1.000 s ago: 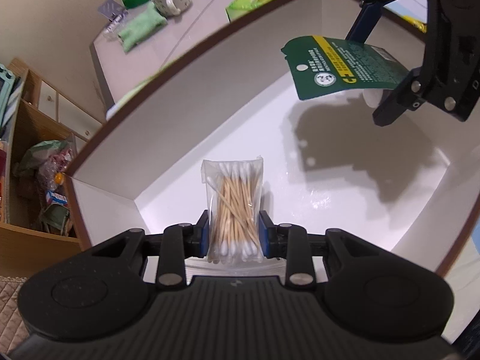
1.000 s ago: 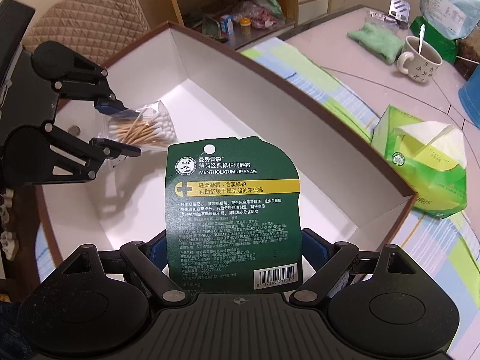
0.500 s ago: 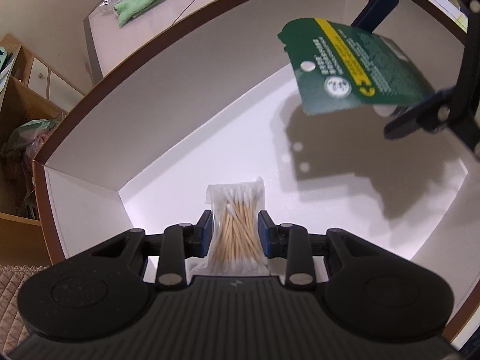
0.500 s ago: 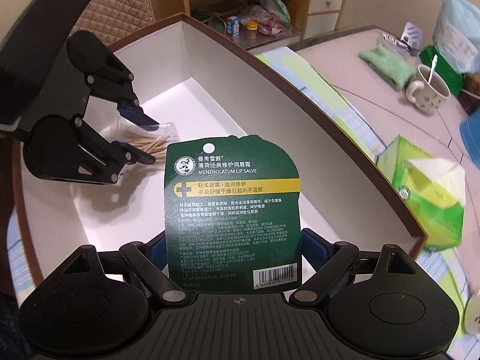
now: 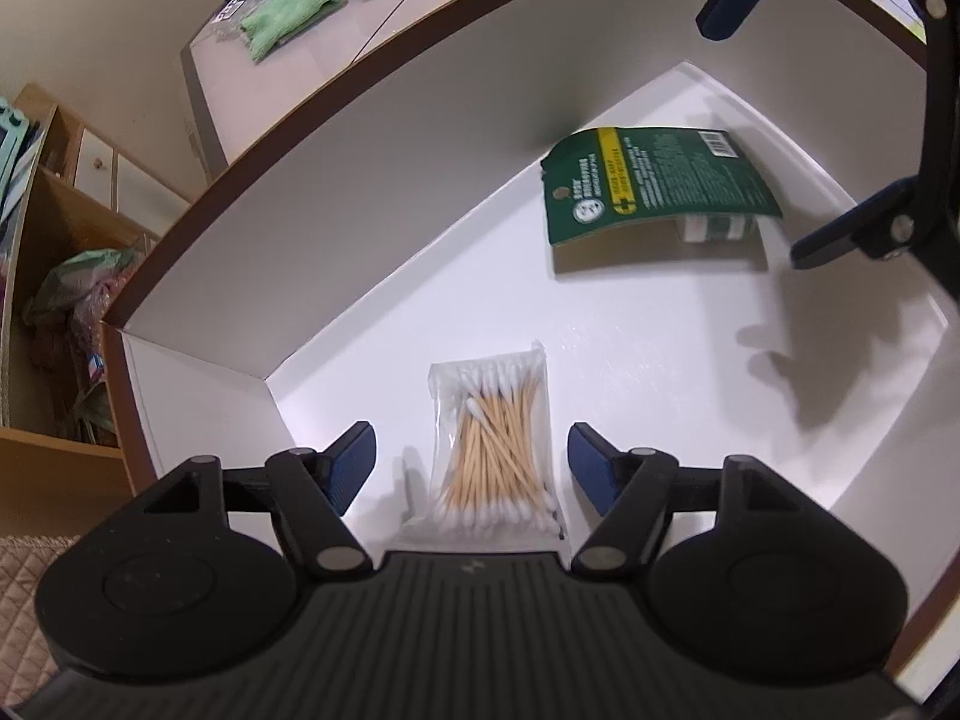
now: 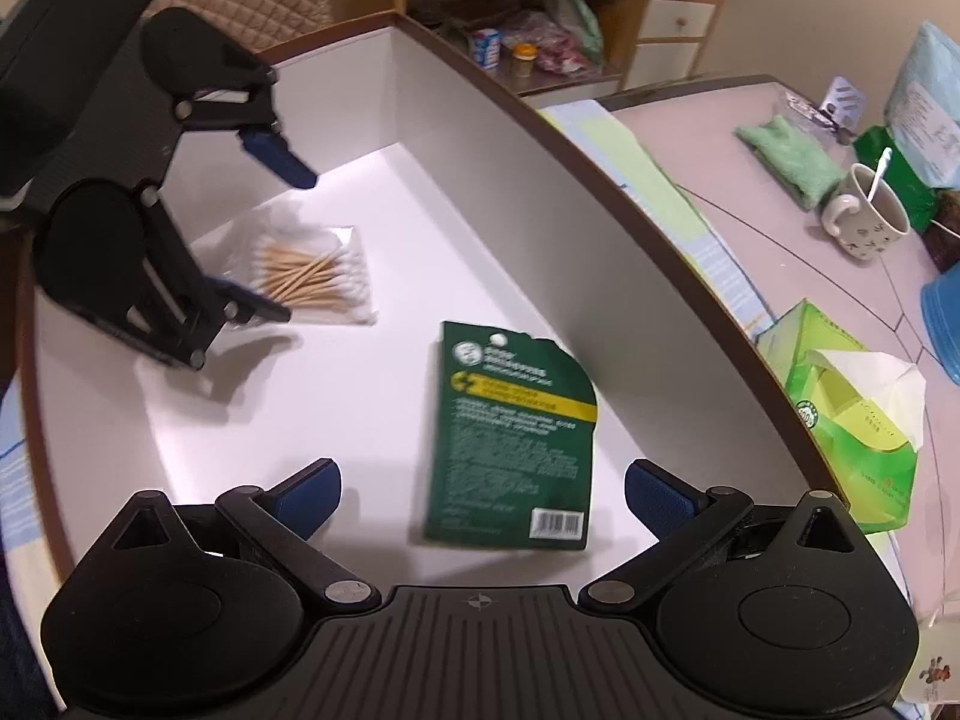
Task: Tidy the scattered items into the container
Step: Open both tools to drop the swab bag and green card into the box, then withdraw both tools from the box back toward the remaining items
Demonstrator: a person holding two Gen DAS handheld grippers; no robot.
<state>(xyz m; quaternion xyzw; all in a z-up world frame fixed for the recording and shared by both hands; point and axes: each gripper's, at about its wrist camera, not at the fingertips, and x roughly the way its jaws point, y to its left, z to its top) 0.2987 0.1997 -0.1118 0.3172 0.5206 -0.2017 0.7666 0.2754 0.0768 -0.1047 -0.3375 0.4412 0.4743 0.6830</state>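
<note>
both items lie on the white floor of the container (image 5: 336, 192). the bag of cotton swabs (image 5: 492, 450) sits near the container's corner, between the wide jaws of the left gripper (image 5: 471, 462), touching neither. the green lip salve card (image 6: 513, 426) lies flat just beside the long side wall, ahead of the right gripper (image 6: 480, 495), whose jaws are spread wide and hold nothing.

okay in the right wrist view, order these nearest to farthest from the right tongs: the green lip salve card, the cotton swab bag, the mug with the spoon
From the right tongs:
1. Green lip salve card, lying in the box just ahead of them.
2. Cotton swab bag, farther in on the left, by the left tongs.
3. Mug with spoon, outside the box, on the table far right.
</note>
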